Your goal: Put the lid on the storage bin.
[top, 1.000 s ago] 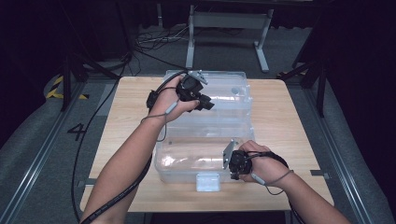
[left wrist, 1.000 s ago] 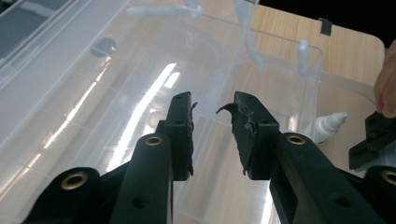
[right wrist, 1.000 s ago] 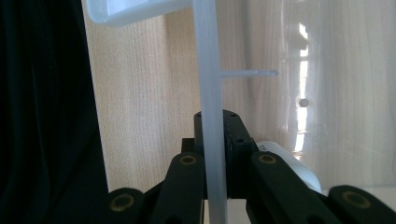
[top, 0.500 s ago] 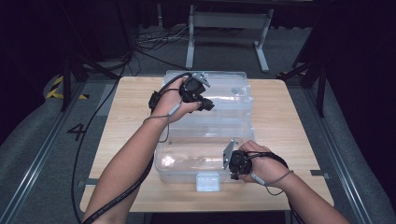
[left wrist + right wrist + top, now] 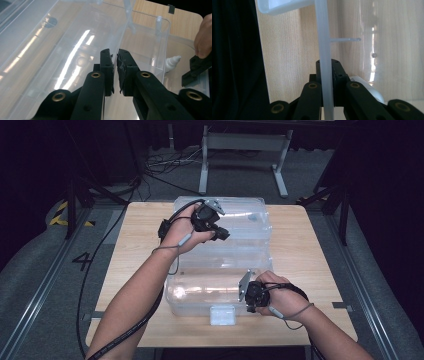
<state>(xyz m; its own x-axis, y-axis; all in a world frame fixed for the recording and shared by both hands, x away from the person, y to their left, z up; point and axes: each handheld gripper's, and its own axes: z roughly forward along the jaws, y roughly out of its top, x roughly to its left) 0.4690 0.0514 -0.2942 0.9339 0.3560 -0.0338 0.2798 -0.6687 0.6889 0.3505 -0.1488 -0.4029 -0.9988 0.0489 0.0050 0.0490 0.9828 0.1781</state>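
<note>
A clear plastic storage box (image 5: 200, 295) sits on the wooden table (image 5: 310, 250), its clear lid (image 5: 240, 215) lying over the far half. My left gripper (image 5: 223, 235) is at the lid's near edge. In the left gripper view, the left gripper (image 5: 114, 53) is shut on that thin clear lid (image 5: 122, 27). My right gripper (image 5: 248, 299) is at the box's near right rim. In the right gripper view, the right gripper (image 5: 326, 62) is shut on the box (image 5: 322, 30) at its rim. A small white bottle (image 5: 172, 62) (image 5: 368, 87) lies inside the box.
A white latch (image 5: 222, 315) (image 5: 284, 5) hangs at the middle of the box's front wall. The table's near edge runs close behind the right hand. Beyond the table are a metal stand (image 5: 240, 150) and cables (image 5: 160, 165) on the floor.
Almost nothing differs. The left gripper with the lid has shifted very slightly toward me, and the right gripper has stayed on the rim.
</note>
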